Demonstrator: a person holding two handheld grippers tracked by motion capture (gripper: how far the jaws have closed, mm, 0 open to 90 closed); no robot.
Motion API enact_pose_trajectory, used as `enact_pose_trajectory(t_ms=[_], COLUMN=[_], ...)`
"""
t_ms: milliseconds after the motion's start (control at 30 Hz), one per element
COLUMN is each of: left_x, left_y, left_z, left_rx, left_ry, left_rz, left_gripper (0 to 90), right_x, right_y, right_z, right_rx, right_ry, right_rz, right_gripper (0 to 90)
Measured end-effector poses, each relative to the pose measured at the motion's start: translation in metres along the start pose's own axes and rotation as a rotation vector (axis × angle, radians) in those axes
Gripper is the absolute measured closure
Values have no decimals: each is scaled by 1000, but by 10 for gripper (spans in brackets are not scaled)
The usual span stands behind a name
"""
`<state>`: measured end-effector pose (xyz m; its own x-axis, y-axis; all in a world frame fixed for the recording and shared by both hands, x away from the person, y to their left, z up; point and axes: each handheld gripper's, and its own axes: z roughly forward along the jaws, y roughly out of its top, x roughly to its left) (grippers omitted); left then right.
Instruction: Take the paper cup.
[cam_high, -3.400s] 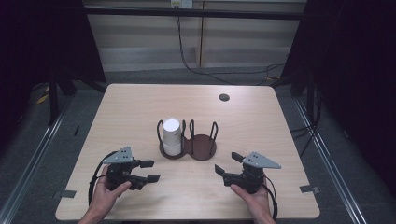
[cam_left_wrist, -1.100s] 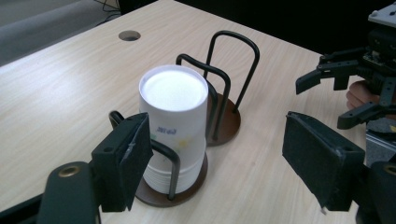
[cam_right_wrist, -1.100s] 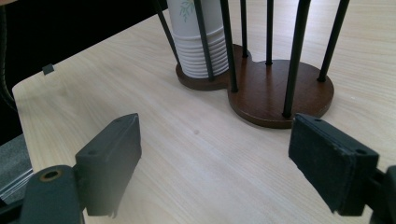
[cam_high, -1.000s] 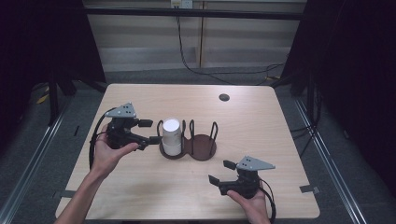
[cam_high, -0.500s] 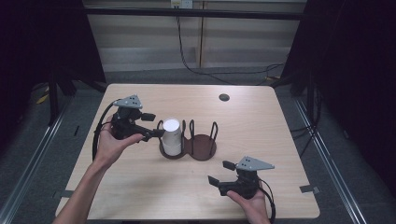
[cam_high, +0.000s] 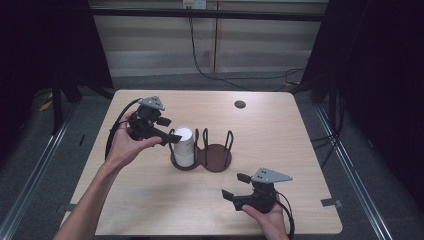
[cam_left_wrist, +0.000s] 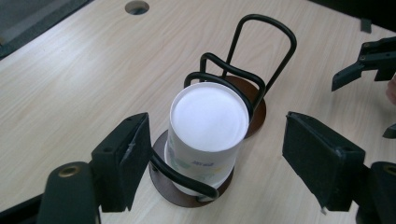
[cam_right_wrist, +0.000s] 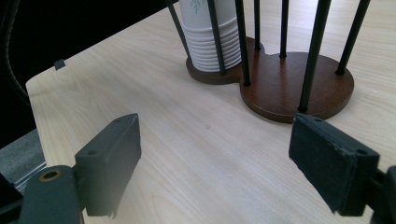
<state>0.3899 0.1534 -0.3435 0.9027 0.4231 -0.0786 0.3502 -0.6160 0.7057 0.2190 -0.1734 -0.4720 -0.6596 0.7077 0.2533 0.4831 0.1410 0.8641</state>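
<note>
Partly, holder wires (cam_left_wrist: 243, 79) hide the cup stack (cam_left_wrist: 205, 135).

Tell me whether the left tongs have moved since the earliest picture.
Yes. The left tongs went from the table's near edge up to the stack of paper cups in the holder.

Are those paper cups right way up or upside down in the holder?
Upside down. The cups show a closed flat white base on top, and the stacked rims sit at the bottom on the holder.
</note>
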Motion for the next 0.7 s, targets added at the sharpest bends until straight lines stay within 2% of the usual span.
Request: enact_pose_trajectory(t_ms=[33,100,200,267,400,600,700], left_x=[2,3,4,2,1,0,1], left_y=[2,6,11,15,23,28,30], left_z=[1,2,4,5,10,24,32], left_rx=[20,30,50,72,117,220,266], left_ry=[-5,-5,-25,-9,-5,12,23], left_rz=[13,10,19,31,53,89,91], left_gripper=[241,237,168,212,219,248,246], right_x=[0,0,0,0,-1,0,0], right_y=[0,0,0,0,0,-1,-1], right_z=[0,0,0,-1,0,0,0], right_rx=[0,0,1,2,2,5,6], right_ry=[0,2,4,5,7,10,16], right_rz=[-1,0,2,3,3,1,2], right_gripper=[165,165,165,165,163,163,162])
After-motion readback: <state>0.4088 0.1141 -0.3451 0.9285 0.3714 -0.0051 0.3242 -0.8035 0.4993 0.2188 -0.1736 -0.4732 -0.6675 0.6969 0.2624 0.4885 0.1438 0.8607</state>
